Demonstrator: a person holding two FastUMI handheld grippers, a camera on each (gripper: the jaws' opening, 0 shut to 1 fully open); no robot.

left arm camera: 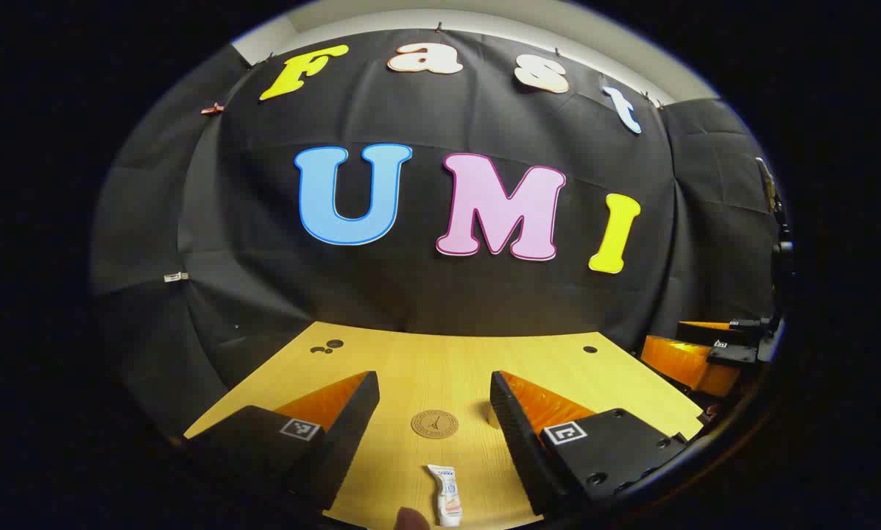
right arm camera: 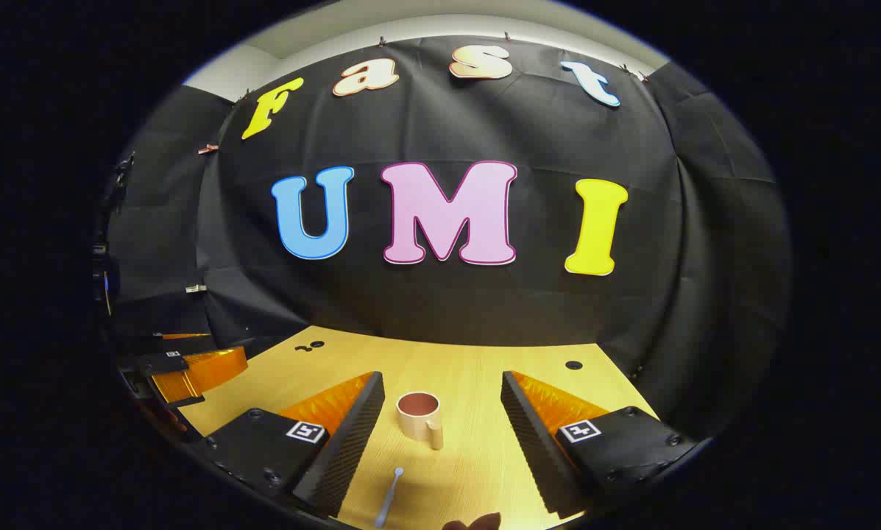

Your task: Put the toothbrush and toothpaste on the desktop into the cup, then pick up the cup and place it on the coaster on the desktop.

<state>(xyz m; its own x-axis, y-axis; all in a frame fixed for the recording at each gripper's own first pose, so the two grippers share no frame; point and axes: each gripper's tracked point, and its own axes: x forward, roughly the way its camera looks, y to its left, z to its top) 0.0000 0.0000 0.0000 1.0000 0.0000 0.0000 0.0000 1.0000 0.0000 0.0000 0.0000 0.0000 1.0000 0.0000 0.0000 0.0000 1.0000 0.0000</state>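
Observation:
In the left gripper view, a small white toothpaste tube (left arm camera: 446, 495) lies on the wooden desktop (left arm camera: 440, 361) near the bottom, and a round brown coaster (left arm camera: 434, 424) sits just beyond it. My left gripper (left arm camera: 434, 390) hangs open above them, holding nothing. A sliver of the cup (left arm camera: 492, 418) peeks from behind its right finger. In the right gripper view, a beige cup (right arm camera: 419, 415) with a brown inside stands upright between the fingers, handle toward me. A pale toothbrush (right arm camera: 388, 498) lies nearer the bottom edge. My right gripper (right arm camera: 441, 397) is open and empty.
The other gripper (left arm camera: 705, 353) shows at the far right of the left gripper view, and at the far left (right arm camera: 182, 368) of the right gripper view. Small dark holes (right arm camera: 573, 365) mark the desktop's far corners. Black cloth walls the back.

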